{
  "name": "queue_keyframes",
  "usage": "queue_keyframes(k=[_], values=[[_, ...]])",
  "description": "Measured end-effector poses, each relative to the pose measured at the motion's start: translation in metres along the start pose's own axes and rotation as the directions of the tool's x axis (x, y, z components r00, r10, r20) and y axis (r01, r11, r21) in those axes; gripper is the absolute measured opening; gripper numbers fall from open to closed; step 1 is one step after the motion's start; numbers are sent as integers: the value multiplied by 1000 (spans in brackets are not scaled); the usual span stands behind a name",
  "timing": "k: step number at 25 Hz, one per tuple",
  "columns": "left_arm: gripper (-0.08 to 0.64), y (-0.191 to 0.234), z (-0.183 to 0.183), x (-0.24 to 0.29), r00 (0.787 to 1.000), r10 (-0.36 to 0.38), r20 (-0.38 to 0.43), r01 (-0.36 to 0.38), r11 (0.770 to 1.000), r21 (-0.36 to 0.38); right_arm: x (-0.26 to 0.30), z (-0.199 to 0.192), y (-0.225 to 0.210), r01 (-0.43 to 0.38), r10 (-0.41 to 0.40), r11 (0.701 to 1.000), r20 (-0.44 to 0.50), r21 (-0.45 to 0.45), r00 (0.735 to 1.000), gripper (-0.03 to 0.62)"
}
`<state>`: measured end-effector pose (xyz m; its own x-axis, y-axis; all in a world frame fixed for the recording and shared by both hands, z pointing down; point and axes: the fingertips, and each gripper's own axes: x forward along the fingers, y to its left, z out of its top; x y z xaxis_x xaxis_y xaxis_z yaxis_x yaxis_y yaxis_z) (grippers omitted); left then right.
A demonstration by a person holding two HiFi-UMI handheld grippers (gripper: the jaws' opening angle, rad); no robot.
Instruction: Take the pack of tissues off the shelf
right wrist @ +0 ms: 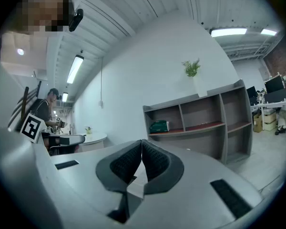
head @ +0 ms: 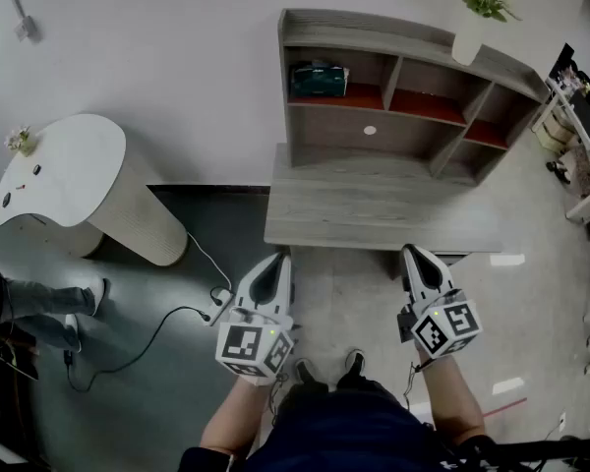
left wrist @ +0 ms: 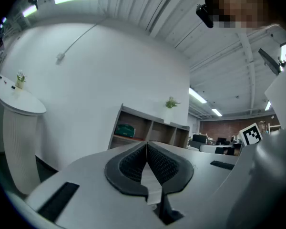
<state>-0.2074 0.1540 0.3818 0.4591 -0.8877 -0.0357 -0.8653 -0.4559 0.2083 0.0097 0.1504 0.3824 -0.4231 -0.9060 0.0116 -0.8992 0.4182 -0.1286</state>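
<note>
A green pack of tissues [head: 319, 78] lies in the upper left compartment of a grey shelf unit [head: 374, 126] against the wall. It also shows as a small green pack of tissues [left wrist: 126, 130] in the left gripper view and as the pack of tissues [right wrist: 159, 126] in the right gripper view. My left gripper [head: 280, 259] and right gripper [head: 411, 253] hover side by side in front of the unit's low front ledge, well short of the pack. Both have their jaws pressed together with nothing between them.
A white rounded table [head: 69, 180] with a small plant stands at the left. A white cable and plug [head: 216, 303] lie on the floor by the left gripper. A potted plant [head: 482, 8] sits on the shelf top. Desks and gear [head: 580, 136] crowd the right edge.
</note>
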Motion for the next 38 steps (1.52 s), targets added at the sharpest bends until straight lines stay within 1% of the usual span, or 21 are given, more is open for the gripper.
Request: queue_keyframes(k=[4,8,18,22,25,28,32,38], values=[[18,-3,3,-10,1000,18,-19,-18,1000,7,-9,5,8,-16,16,1000,6,7,1000,14],[18,-20,8,-3,1000,25,-17,-24,999,26,-12,15,-2,-41,41,999,23,5,999,14],[18,-82,19,30,999,42,-3,-42,993,107,-26,37,-49,-111,105,992,87,67,991,14],[18,-109,11,44,999,52,-10,-51,991,123,-35,40,-74,-134,127,989,99,67,987,14],[18,-120,0,50,997,73,-22,-70,989,134,-37,39,-90,-154,147,986,102,63,984,14],[18,-124,-9,52,994,98,-38,-92,987,134,-36,30,-100,-166,159,983,88,79,983,14],[18,-119,-14,60,991,125,-55,-117,985,130,-29,21,-111,-170,164,979,63,110,985,14],[18,-102,-23,98,991,114,-73,-105,987,122,5,14,-127,-165,161,979,41,118,986,14]])
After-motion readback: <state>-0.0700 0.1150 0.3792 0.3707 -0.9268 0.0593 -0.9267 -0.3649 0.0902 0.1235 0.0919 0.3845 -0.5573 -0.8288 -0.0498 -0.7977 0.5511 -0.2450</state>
